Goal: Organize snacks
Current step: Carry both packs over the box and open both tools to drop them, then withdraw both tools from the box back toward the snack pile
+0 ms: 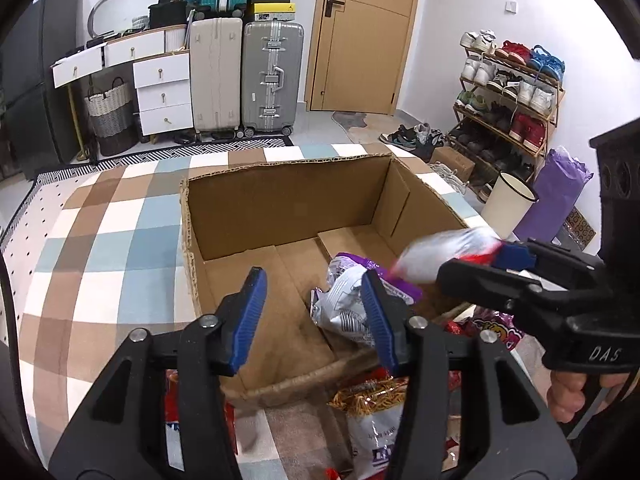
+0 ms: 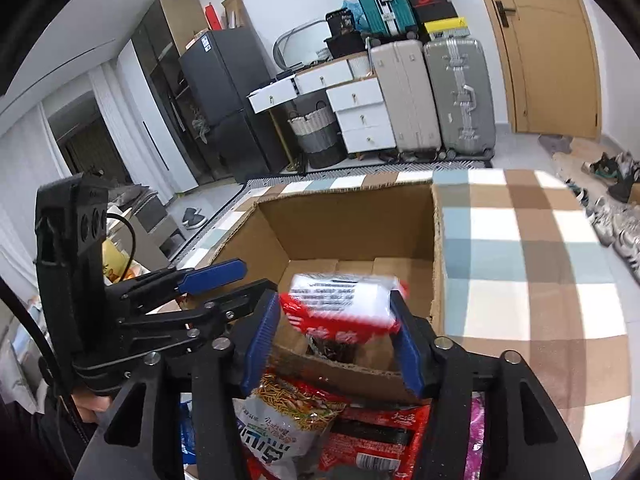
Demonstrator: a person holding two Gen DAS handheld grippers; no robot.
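Now both claws over the cardboard box (image 1: pixel 280 200), left claw (image 1: pixel 316 316) open and empty, silver-purple packet (image 1: pixel 344 300) just beyond inside the box, blurred red-white packet (image 2: pixel 340 304) between right claw (image 2: pixel 334 336) pads, grip uncertain

Both black tongs with blue pads point downward and forward, side by side. The left tongs (image 1: pixel 316 316) stand with their jaws parted, nothing pressed between the pads. The right tongs (image 2: pixel 336 336) also stand parted, a blurred packet loose between them. A hand (image 1: pixel 568 396) grips the right handle.
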